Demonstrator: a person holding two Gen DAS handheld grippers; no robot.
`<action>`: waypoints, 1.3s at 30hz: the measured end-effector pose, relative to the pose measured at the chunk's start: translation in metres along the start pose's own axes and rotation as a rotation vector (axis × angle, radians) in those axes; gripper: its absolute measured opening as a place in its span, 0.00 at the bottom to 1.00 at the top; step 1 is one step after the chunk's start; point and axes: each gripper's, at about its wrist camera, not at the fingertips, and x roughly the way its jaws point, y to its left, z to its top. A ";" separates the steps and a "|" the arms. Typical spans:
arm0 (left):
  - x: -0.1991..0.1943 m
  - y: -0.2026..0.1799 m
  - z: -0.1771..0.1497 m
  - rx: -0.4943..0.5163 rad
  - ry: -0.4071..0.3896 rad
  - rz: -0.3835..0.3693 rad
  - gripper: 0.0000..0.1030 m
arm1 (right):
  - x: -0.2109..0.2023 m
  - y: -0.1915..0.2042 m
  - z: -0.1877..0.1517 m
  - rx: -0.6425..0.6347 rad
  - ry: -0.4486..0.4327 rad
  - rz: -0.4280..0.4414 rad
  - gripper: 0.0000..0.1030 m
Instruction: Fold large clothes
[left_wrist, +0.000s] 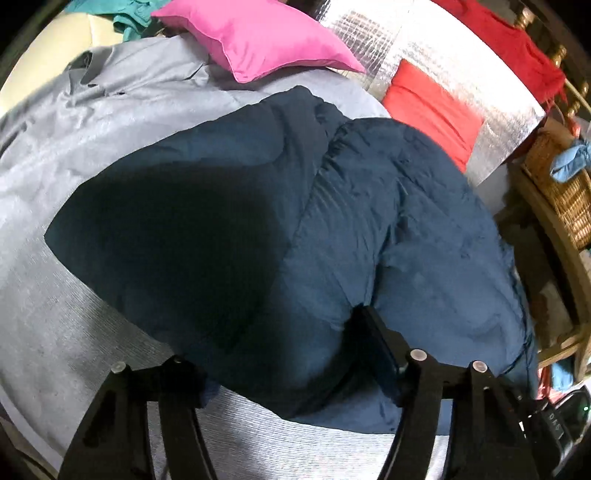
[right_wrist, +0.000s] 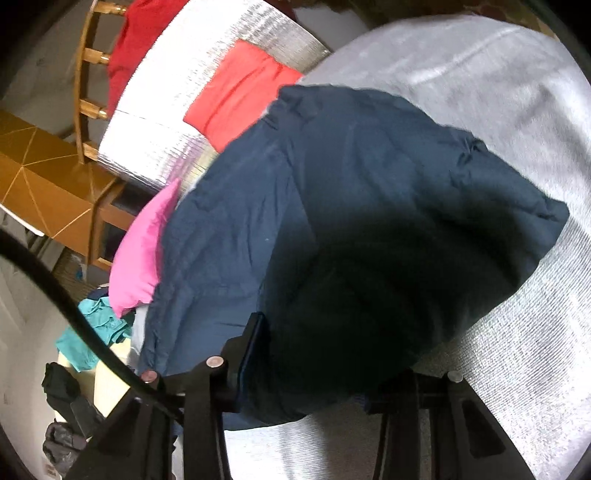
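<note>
A puffy navy jacket (left_wrist: 280, 192) lies bunched in a thick fold on the grey sheet (left_wrist: 55, 295). In the left wrist view my left gripper (left_wrist: 284, 350) straddles its near edge. The right finger (left_wrist: 380, 350) digs a crease into the fabric, and the left finger (left_wrist: 184, 373) is partly covered by the hem. In the right wrist view the same jacket (right_wrist: 351, 206) fills the middle. My right gripper (right_wrist: 332, 350) is closed on a fat bunch of it, with its left finger (right_wrist: 255, 339) pressed into the cloth and its right fingertip hidden under the fabric.
A pink pillow (left_wrist: 255, 40) and a teal garment (left_wrist: 129, 22) lie beyond the jacket. A folded red cloth (left_wrist: 432, 110) rests on a silver foil mat (left_wrist: 373, 40). A wicker basket (left_wrist: 561, 192) stands to the right, and a wooden chair (right_wrist: 88, 92) holds a red garment.
</note>
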 end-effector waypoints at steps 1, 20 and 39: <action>-0.001 0.002 0.000 -0.013 0.005 -0.009 0.68 | 0.000 0.000 0.001 0.000 0.003 0.002 0.44; -0.040 -0.015 -0.022 0.166 -0.087 0.129 0.70 | -0.041 -0.038 0.019 0.155 0.064 0.049 0.61; -0.040 -0.021 -0.025 0.214 -0.102 0.173 0.71 | -0.030 -0.028 0.031 0.075 -0.017 -0.065 0.53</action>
